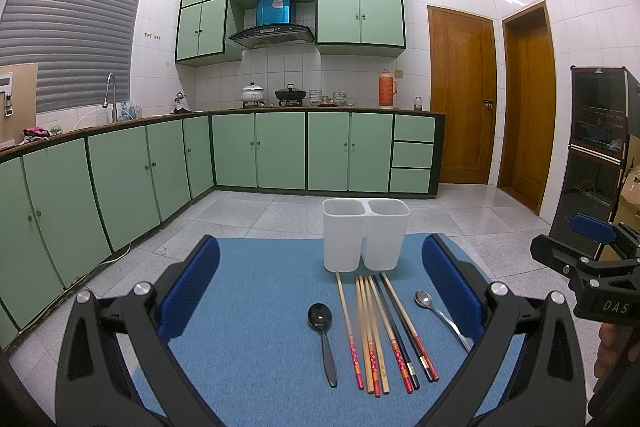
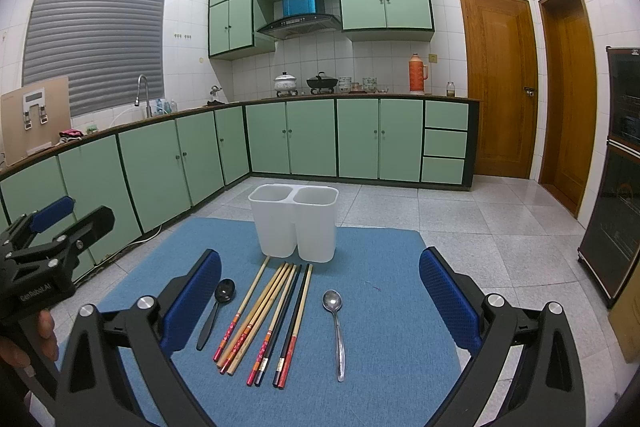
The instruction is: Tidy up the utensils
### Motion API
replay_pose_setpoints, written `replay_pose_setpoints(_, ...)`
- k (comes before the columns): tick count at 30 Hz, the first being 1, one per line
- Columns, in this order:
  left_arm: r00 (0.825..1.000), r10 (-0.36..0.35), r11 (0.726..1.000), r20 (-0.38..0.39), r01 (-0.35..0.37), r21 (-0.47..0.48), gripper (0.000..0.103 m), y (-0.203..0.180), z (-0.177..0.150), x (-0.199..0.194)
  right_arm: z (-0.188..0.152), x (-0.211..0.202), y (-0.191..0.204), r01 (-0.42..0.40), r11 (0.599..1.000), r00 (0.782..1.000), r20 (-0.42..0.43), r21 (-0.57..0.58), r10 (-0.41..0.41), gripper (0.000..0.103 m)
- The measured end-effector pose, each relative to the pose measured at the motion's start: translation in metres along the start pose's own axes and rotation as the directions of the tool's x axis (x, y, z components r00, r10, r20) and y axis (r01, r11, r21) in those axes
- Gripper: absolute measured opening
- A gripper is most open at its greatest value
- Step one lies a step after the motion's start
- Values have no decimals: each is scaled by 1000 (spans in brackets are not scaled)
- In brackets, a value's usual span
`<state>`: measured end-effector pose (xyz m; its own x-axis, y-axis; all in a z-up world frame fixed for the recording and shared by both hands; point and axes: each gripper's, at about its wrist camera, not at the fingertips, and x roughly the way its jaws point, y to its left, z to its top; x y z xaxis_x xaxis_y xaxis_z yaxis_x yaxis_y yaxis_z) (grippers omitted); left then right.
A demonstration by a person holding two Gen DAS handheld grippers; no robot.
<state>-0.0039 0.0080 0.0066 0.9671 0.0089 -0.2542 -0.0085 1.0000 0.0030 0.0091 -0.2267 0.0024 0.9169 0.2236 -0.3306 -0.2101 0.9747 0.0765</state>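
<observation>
A white two-compartment holder (image 1: 365,237) (image 2: 296,225) stands at the far edge of a blue mat (image 1: 256,307) (image 2: 380,307). In front of it lie several chopsticks (image 1: 378,331) (image 2: 266,319), side by side. A black spoon (image 1: 322,331) (image 2: 218,307) lies to their left and a silver spoon (image 1: 438,313) (image 2: 337,327) to their right. My left gripper (image 1: 320,287) hovers open above the utensils, holding nothing. My right gripper (image 2: 320,291) is also open and empty over the mat. Each gripper shows at the edge of the other's view, the left gripper (image 2: 60,227) and the right gripper (image 1: 584,251).
The mat lies on a grey tiled floor (image 1: 248,211). Green base cabinets (image 1: 280,151) run along the left and back walls. Wooden doors (image 1: 464,95) and a dark glass-fronted cabinet (image 1: 596,147) stand at the right. A hand (image 2: 24,339) holds the left gripper's handle.
</observation>
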Motion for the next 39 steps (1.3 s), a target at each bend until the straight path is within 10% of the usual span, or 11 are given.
replay_pose_setpoints(39, 999, 6, 1000, -47, -5, 1, 98, 3, -8, 12, -9, 15, -2, 3, 1000, 999, -36, 0, -3, 97)
